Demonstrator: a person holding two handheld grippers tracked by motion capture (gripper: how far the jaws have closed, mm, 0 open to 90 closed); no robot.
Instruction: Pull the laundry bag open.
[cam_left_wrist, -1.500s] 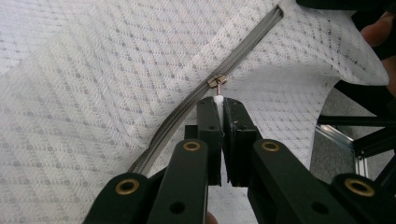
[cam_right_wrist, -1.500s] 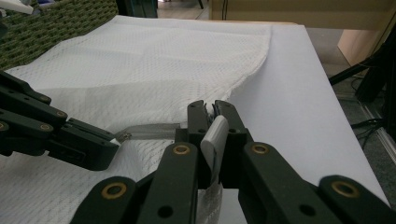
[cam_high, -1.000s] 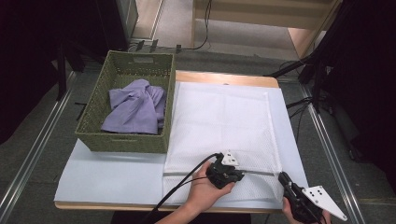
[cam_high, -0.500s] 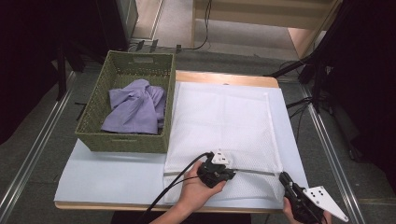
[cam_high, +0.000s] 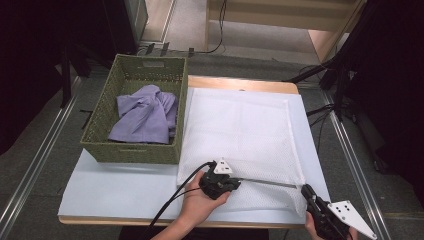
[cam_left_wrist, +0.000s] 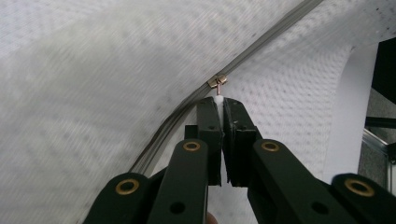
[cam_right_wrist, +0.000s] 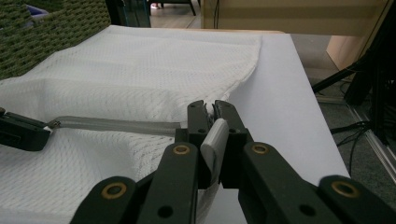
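A: Where is the mesh bag (cam_high: 240, 135) lying?

B: Flat on the pale sheet (cam_high: 120, 187) over the table (cam_high: 240, 84), filling its right half, just beside the basket (cam_high: 135, 150). Its zipper (cam_high: 267, 183) is running along the near edge.

A: What is the left gripper (cam_high: 231, 181) doing?

B: It is sitting on the zipper line, roughly mid-way along the near edge. In the left gripper view its jaws are clenched on the small white pull tab (cam_left_wrist: 218, 103), with the brass slider (cam_left_wrist: 217, 82) showing just past the jaw tips. The zipper tape (cam_left_wrist: 187, 109) is trailing back beside the jaws.

A: And the right gripper (cam_high: 306, 191)?

B: At the near right corner of the bag. Its jaws are clamped on a white fabric tab (cam_right_wrist: 214, 137) at the zipper's end. In the right gripper view the grey zipper (cam_right_wrist: 116, 124) is stretching from there to the left gripper (cam_right_wrist: 21, 130), which is lying low at the left edge.

A: Is the mesh lying smooth?

B: Not near the zipper. It is bunching slightly on both sides of the tape.

A: What else is around?

B: A purple cloth (cam_high: 145, 115) is lying crumpled inside the basket. A black cable (cam_high: 175, 200) is trailing from the left gripper over the near table edge. A grey plate (cam_high: 350, 216) is sitting on top of the right gripper.
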